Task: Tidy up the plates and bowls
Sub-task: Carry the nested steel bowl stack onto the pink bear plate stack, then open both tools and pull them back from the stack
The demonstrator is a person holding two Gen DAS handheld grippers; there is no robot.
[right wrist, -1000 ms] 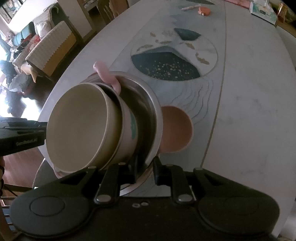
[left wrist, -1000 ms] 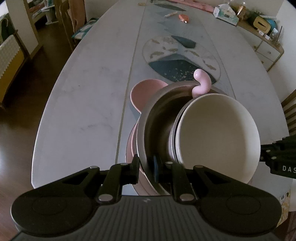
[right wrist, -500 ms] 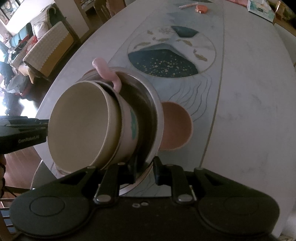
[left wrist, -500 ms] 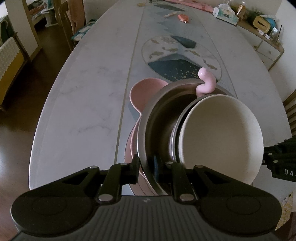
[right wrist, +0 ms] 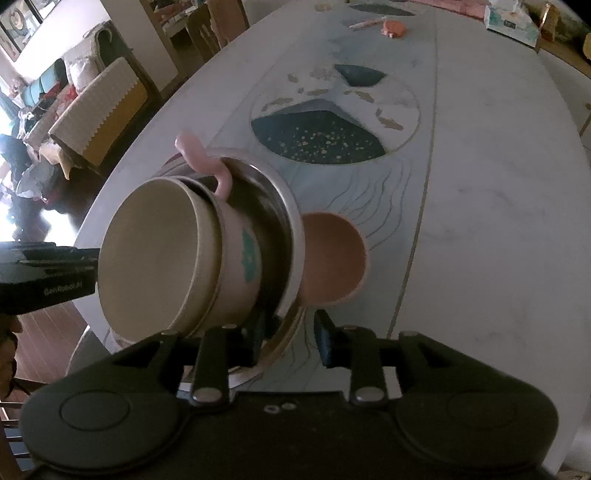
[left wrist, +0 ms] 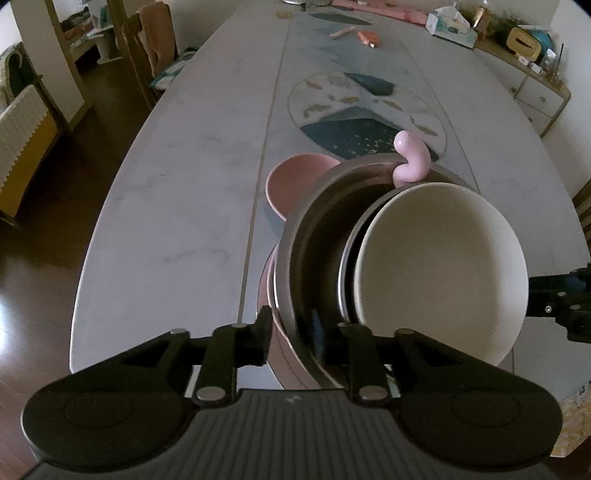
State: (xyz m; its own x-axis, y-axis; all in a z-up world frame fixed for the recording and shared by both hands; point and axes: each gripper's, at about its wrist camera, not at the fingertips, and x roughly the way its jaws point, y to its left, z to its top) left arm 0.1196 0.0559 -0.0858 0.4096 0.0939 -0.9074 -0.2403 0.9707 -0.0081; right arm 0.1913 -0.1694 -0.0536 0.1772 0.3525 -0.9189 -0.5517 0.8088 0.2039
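On the left side of the marble worktop (left wrist: 177,206) we kept our left claw (left wrist: 291,334) astride the near rim of the steel bowl (left wrist: 317,229). Its jaws were opening: the left finger stood clear of the stack, and the rim sat in the gap with the pads no longer pressing it. Under that steel bowl lay a pink plate (left wrist: 275,354), its edge showing just beside the left finger. Farther back, touching the stack's far left side, sat a small pink bowl (left wrist: 295,181) on the worktop. Inside the steel bowl a beige bowl (left wrist: 439,273) leaned tilted toward the right, with another rim nested behind it, and a pink curled handle (left wrist: 410,158) hooked over the steel bowl's far edge. At the right edge of the left view our right claw (right wrist: 290,336) reached in from the other side.

In the right wrist view the left claw's body showed at the far left, just beside the beige bowl, which bore a teal mark (right wrist: 249,258) on its wall. The right claw straddled the steel rim too, its jaws opening, the right finger clear of the metal. A tissue box (right wrist: 511,20) stood at the worktop's far end.
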